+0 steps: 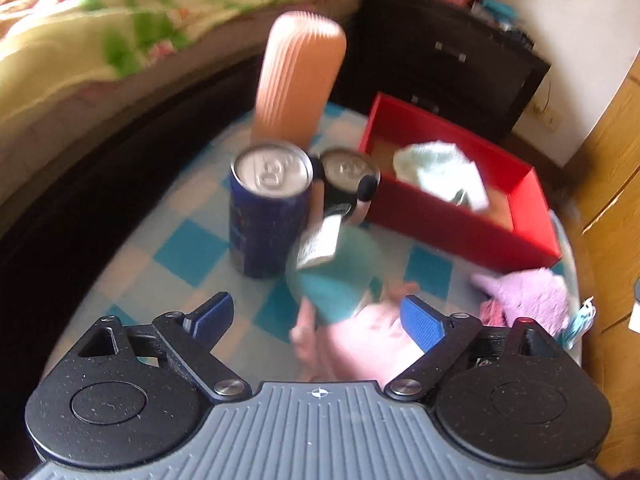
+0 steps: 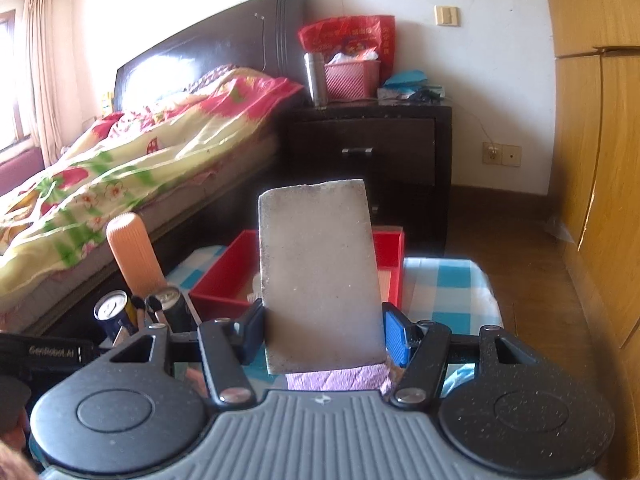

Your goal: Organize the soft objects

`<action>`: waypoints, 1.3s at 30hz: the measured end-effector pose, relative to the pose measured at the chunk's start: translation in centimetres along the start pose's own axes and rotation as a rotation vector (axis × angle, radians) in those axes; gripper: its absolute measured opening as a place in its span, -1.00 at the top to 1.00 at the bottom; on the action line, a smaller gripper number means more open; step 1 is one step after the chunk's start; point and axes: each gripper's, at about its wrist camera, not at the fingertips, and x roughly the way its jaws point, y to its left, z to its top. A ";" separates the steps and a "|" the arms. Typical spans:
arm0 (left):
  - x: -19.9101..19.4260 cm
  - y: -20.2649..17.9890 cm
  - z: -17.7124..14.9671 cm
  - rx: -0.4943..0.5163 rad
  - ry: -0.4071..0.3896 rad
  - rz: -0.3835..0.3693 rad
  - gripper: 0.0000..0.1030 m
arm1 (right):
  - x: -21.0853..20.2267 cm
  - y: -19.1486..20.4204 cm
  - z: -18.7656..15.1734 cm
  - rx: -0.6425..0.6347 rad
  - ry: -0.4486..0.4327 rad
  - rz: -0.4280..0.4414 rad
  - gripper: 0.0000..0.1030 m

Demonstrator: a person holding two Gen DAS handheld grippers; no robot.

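Observation:
My left gripper is open above a pink and teal soft toy with a white tag, lying on the checked table. A purple plush toy lies at the right, by the red box, which holds a pale green cloth. My right gripper is shut on a grey sponge block, held upright above the table in front of the red box. A purple soft thing shows just under the sponge.
Two drink cans and a tall ribbed orange bottle stand at the table's back left; they also show in the right wrist view. A bed lies left, a dark nightstand behind, a wooden wardrobe right.

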 end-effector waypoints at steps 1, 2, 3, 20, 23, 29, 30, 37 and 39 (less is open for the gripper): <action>0.8 -0.7 0.1 0.005 0.037 -0.042 -0.69 | 0.3 0.0 -0.1 0.008 0.017 0.014 0.27; 1.6 -1.5 0.2 0.010 0.067 -0.074 -0.70 | 0.6 0.1 0.0 0.016 0.033 0.027 0.27; 2.5 -2.5 0.3 0.010 0.099 -0.086 -0.71 | 0.8 0.3 0.0 0.024 0.040 0.036 0.27; 2.9 -4.5 -0.6 0.027 -0.013 -0.028 -0.49 | 0.7 0.8 0.0 -0.002 0.045 0.047 0.27; 0.1 -5.5 -0.6 0.097 -0.124 -0.038 -0.42 | 0.5 1.1 0.2 -0.004 0.027 0.045 0.27; 0.1 -6.4 -0.6 0.140 -0.069 -0.136 -0.25 | 0.5 1.5 0.1 -0.009 0.021 0.036 0.27; 0.6 -6.7 -0.8 0.147 -0.046 -0.141 -0.25 | 0.6 1.5 0.1 -0.010 0.024 0.037 0.27; 4.6 -6.2 -3.1 0.249 0.101 -0.043 -0.34 | 0.9 1.0 0.1 -0.007 0.042 0.036 0.28; 6.1 -6.1 -3.3 0.260 0.182 -0.064 -0.51 | 0.9 0.8 0.1 0.002 0.042 0.040 0.28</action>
